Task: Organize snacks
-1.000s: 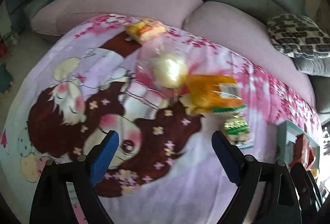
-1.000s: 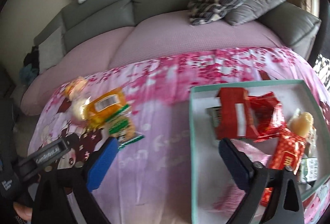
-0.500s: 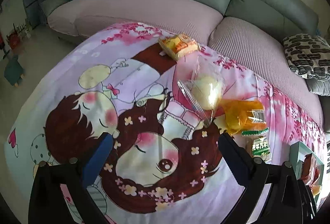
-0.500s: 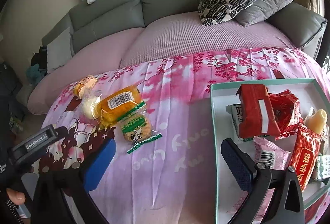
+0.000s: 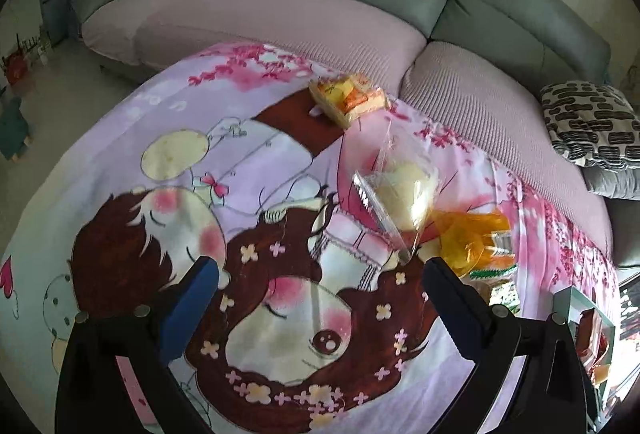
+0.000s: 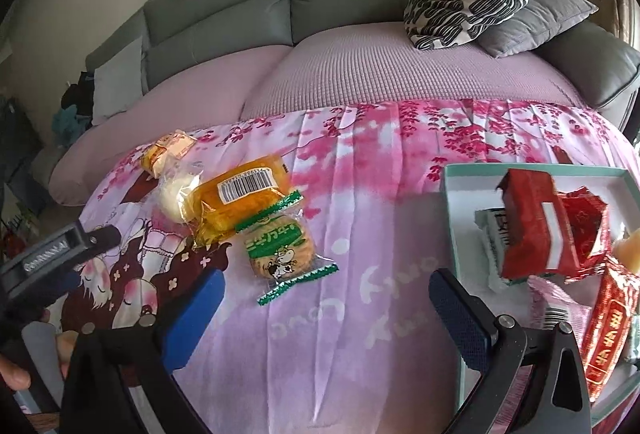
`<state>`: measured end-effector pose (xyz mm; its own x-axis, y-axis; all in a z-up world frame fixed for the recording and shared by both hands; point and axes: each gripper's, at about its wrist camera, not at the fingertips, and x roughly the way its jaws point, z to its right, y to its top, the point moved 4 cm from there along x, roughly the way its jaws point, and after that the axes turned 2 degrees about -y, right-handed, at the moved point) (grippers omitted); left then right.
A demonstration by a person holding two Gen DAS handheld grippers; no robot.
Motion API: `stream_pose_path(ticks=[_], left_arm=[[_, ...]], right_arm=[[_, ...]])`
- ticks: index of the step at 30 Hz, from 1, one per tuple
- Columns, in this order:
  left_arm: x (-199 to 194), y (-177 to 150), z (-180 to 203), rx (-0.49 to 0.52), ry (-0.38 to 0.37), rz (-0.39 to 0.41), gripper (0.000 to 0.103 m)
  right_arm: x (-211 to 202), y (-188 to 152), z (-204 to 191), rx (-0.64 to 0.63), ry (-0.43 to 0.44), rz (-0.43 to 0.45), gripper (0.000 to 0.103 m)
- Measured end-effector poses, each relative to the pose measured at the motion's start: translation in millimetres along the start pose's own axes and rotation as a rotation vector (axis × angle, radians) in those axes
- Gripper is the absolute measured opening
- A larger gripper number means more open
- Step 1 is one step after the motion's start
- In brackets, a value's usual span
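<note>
Both tools hang spread and empty above the cartoon-print cloth [image 5: 168, 138] on the tabletop: the left tool [image 5: 320, 288] over the printed girl's face, the right tool [image 6: 326, 300] over bare pink cloth. Four snacks lie in a loose row: a small yellow packet [image 6: 166, 152] farthest left, a clear-wrapped pale bun [image 5: 404, 194], an orange barcode packet [image 6: 244, 200] and a green-edged cracker packet [image 6: 282, 254]. At right, a teal-rimmed tray [image 6: 450, 202] holds red packets [image 6: 540, 222].
</note>
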<state>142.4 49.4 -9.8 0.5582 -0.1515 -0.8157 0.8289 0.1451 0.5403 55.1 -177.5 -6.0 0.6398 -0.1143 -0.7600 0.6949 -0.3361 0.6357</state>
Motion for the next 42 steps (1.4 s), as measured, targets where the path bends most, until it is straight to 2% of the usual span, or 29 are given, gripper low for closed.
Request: stream_pose_path(ticks=[4,13,16,26,34,37,42], left_arm=[[1.5,6.1,0.7,0.035,0.011,0.027,0.102],[22.7,1.6,-1.2,0.078,0.039,-0.055,0.102],[26.9,-0.5,-1.7,0.068,0.028,-0.071,0.102],[48.4,-10.7,-4.2,0.071,0.049,-0.148,0.102],[53.5,-12.2,-9.9,0.064,0.057,-0.162,0.102],[53.3,-9.2,-11.5,0.063,0.053,-0.151,0.102],[48.6,2.5,-13.1,0.064,0.031,-0.124,0.102]], right_arm=[[9.3,0.2,-6.3,-0.018,-0.007,-0.013,0.103],[43.7,-4.0,-21.4,-0.085,-0.013,-0.107,0.103],[54.4,-5.9,-22.5,-0.103,-0.034,-0.129,0.103],[78.1,-6.5,-32.2,-0.222,-0.083,-0.17,0.103],[88.5,0.3,-38.2,-0.272,-0.09,-0.182,0.102],[91.2,6.1,-37.4,-0.273,-0.088,-0.182,0.097],[89.0,13.6,-34.5,-0.267,-0.091,-0.183,0.078]])
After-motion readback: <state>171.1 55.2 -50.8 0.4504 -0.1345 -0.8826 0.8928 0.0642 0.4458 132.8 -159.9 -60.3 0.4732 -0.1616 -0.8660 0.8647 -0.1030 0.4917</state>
